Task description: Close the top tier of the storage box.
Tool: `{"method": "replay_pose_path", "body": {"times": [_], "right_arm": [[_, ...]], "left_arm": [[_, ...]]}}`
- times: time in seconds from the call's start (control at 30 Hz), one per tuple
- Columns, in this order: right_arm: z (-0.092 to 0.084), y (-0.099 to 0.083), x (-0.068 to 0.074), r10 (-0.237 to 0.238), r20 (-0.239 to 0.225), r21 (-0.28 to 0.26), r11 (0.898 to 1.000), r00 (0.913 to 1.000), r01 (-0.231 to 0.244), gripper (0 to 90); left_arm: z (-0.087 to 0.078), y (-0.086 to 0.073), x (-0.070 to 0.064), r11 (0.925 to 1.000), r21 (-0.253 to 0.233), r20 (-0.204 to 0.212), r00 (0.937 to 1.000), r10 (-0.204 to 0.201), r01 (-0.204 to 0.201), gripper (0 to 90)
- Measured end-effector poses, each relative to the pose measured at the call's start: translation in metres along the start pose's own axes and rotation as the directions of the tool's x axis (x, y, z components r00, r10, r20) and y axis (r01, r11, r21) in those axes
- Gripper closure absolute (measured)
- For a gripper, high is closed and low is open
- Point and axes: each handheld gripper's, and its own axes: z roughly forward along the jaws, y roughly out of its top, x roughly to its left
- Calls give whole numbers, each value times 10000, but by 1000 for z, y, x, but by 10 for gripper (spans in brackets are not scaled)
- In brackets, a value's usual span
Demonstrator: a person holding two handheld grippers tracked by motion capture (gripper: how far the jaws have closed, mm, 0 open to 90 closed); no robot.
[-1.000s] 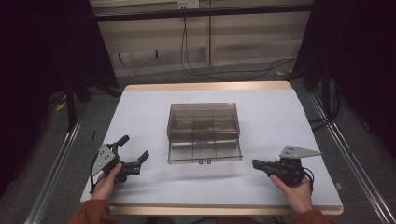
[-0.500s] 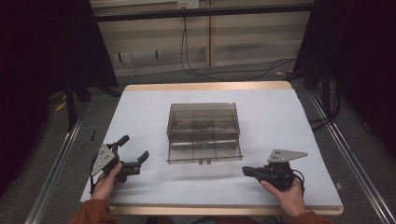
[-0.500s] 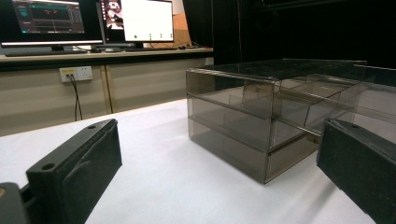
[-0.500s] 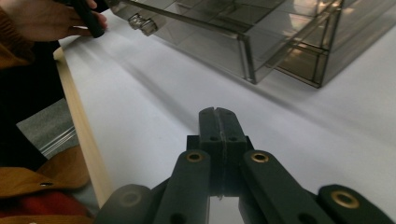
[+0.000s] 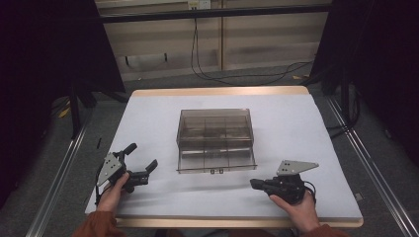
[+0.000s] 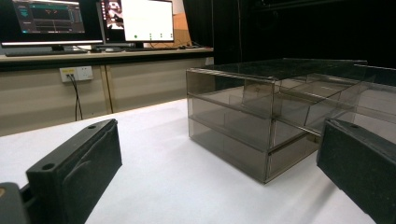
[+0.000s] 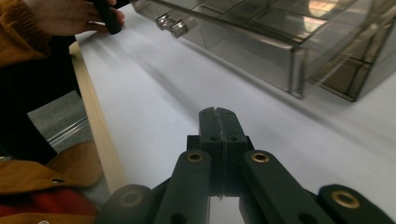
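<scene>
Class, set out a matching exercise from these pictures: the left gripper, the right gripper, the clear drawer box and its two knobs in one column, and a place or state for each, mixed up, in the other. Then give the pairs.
Things:
1. left gripper
2. right gripper
3. clear drawer box
4. two knobs

Places or states:
A. in the middle of the white table top
B. jaws pressed together
C. jaws spread wide apart
D. on the box's front edge, nearest the person

Pairs: 1-C, 2-B, 3-A, 4-D
</scene>
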Motion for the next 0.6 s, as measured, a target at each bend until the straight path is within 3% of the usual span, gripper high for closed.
{"method": "replay_pose_path", "body": {"times": [0.6], "right_arm": [[18,6,17,-336,-625,42,9994,9975,339,900]], "left_arm": [[0,0,0,10000,-2,2,10000,-1,1,0]]}}
